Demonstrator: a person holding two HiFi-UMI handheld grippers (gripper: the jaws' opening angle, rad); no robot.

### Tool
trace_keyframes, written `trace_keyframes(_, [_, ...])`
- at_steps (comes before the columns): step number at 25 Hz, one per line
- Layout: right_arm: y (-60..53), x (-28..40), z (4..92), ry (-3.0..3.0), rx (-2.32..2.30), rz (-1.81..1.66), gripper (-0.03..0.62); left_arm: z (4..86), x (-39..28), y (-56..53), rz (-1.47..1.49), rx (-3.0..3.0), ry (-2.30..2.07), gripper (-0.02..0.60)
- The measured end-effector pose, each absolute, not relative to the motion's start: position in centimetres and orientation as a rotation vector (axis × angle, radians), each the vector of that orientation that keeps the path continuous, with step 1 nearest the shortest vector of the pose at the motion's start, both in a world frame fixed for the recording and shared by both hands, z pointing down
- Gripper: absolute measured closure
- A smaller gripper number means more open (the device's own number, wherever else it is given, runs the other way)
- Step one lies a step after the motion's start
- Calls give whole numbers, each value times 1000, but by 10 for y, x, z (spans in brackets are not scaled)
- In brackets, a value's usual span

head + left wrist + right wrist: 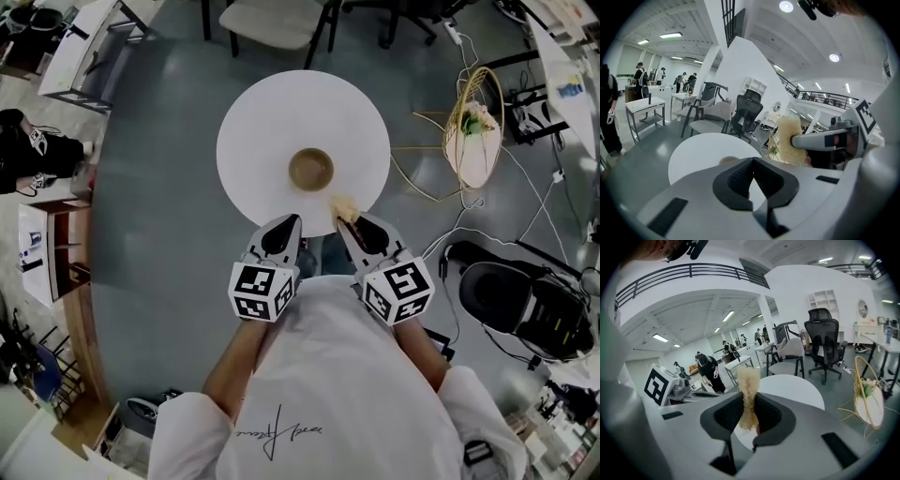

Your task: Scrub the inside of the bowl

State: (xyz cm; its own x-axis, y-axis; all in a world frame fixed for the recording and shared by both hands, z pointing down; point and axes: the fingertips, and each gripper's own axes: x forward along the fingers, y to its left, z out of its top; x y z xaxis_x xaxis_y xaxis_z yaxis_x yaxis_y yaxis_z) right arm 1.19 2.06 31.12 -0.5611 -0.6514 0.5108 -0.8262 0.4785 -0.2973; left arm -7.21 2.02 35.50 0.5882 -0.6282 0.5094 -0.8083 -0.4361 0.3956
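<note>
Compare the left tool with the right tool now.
The left tool is shut on nothing; the right tool is shut on a yellowish scrub sponge. The left tool points in from the bowl's near left, the right tool from its near right. Both hover short of the bowl.

Rough fibrous sponge [344,208], smooth matt white table [253,131], glossy grey floor [159,234]
</note>
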Motion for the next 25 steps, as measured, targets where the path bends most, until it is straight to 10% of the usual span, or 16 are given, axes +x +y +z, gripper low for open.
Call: trace_keyframes(25, [-11, 16, 374, -2346, 1081, 822, 508, 444, -85, -8, 383, 1885, -1147, 577])
